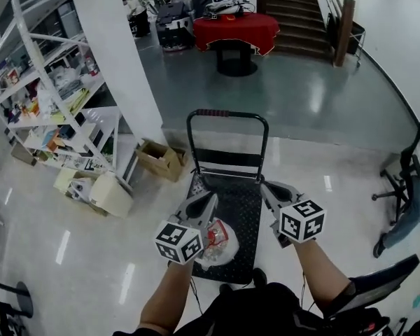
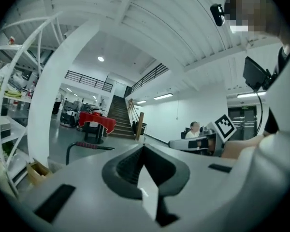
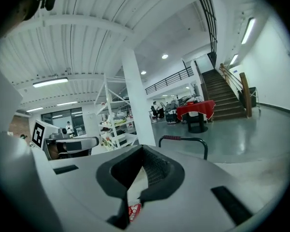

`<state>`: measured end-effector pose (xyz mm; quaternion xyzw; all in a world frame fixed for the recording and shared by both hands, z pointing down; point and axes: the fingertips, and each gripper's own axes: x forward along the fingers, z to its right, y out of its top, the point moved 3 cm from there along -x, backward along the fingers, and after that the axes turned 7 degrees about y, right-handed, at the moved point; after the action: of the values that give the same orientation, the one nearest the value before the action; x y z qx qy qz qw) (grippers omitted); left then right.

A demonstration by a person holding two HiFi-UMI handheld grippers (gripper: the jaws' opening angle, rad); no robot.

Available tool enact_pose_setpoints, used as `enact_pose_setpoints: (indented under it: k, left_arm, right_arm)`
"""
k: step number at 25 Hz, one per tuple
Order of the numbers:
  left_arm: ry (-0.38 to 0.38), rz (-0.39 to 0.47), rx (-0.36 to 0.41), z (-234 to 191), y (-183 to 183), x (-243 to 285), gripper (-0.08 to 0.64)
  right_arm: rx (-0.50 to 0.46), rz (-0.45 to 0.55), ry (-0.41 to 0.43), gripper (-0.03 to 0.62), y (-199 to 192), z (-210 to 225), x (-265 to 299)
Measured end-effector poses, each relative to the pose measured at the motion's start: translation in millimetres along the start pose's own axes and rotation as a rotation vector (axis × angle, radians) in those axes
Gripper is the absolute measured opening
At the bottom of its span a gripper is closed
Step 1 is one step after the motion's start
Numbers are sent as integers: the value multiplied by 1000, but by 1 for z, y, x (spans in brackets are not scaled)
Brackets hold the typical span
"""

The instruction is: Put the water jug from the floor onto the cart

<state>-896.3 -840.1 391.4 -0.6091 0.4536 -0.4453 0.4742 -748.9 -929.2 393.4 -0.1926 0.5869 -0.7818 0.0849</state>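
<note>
The water jug (image 1: 220, 243), clear with a red label, lies on the black deck of the cart (image 1: 239, 203), partly hidden behind my left gripper's marker cube. Both grippers are held up above the deck, pointing toward the cart's handle (image 1: 227, 114). My left gripper (image 1: 211, 199) is shut with nothing in it, its jaws meeting in the left gripper view (image 2: 144, 150). My right gripper (image 1: 264, 186) is also shut and empty (image 3: 144, 152). A bit of the jug's red label (image 3: 134, 210) shows low in the gap under the right jaws.
A white column (image 1: 119, 54) and white shelves (image 1: 49, 96) stand at the left, with cardboard boxes (image 1: 161, 159) at their foot. A red-clothed table (image 1: 236, 30) and stairs (image 1: 297, 12) lie beyond the cart. An office chair (image 1: 406, 173) with a seated person stands at the right.
</note>
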Motion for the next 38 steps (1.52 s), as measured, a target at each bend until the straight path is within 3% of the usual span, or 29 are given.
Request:
enact_pose_setpoints:
  k: [5, 10, 15, 22, 27, 32, 38]
  left_arm:
    - [-161, -20, 13, 60, -13, 22, 2]
    - [-232, -34, 31, 125, -14, 28, 2]
    - [-241, -29, 41, 200, -9, 33, 2]
    - [-164, -30, 42, 319, -24, 25, 2]
    - [-169, -76, 77, 402, -36, 10, 2]
    - [-226, -101, 102, 461, -43, -20, 2]
    - [-285, -78, 109, 494, -64, -95, 2]
  right_arm:
    - [15, 21, -148, 3, -13, 19, -74]
    - [18, 67, -245, 3, -7, 36, -155]
    - [-13, 124, -265, 3, -5, 54, -241]
    - [-72, 90, -227, 3, -39, 69, -384]
    - [-10, 105, -246, 3, -62, 80, -467]
    - [-11, 153, -266, 3, -66, 62, -519]
    - [-26, 151, -299, 3, -97, -6, -555]
